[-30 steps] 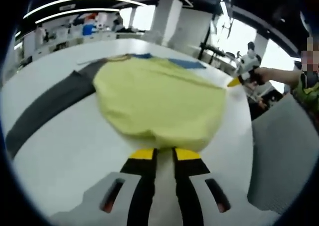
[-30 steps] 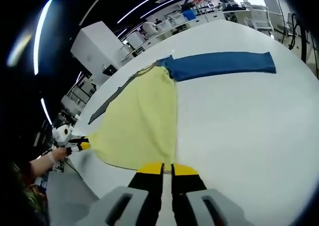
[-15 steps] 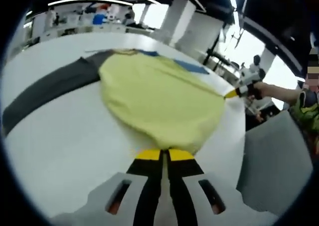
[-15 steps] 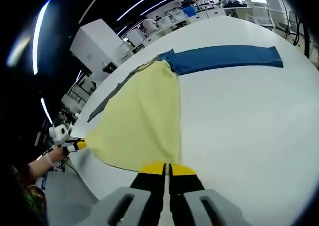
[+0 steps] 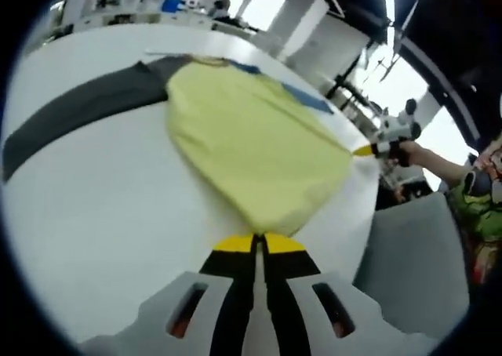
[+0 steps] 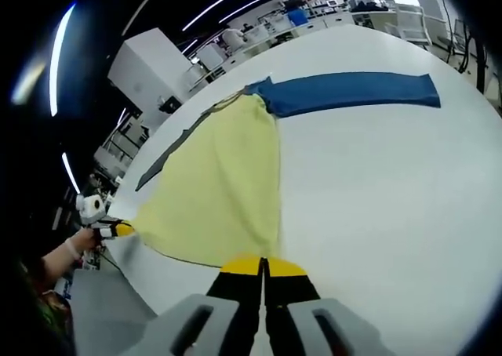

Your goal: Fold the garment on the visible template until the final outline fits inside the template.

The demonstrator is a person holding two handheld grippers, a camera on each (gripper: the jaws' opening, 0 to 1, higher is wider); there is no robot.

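Since the earlier frames, both pairs of yellow-tipped jaws have closed from a narrow gap to tips pressed together, each on a hem corner of the yellow garment, and the cloth between them has drawn flatter.

Nearest in the left gripper view, the left hand-held gripper (image 5: 254, 243) has its tips meeting on the near corner of the garment (image 5: 251, 140); the fabric pinched between them is hidden by the tips. In the right gripper view, the right hand-held gripper (image 6: 263, 267) stands likewise clamped on the opposite hem corner (image 6: 216, 191).

Beyond the jaws the garment lies spread on the white tabletop (image 5: 86, 215), yellow body uppermost. A dark grey sleeve (image 5: 74, 117) runs off to one side; a blue sleeve (image 6: 349, 93) lies fully extended on the other. In the left gripper view only a sliver of the blue sleeve clears the far edge of the yellow body.

No template outline can be made out under or around the cloth in either view.

At the far hem, each view catches the other hand-held gripper, held by a hand (image 6: 74, 246); it is small and its jaws are hard to read there. Background benches are blurred.
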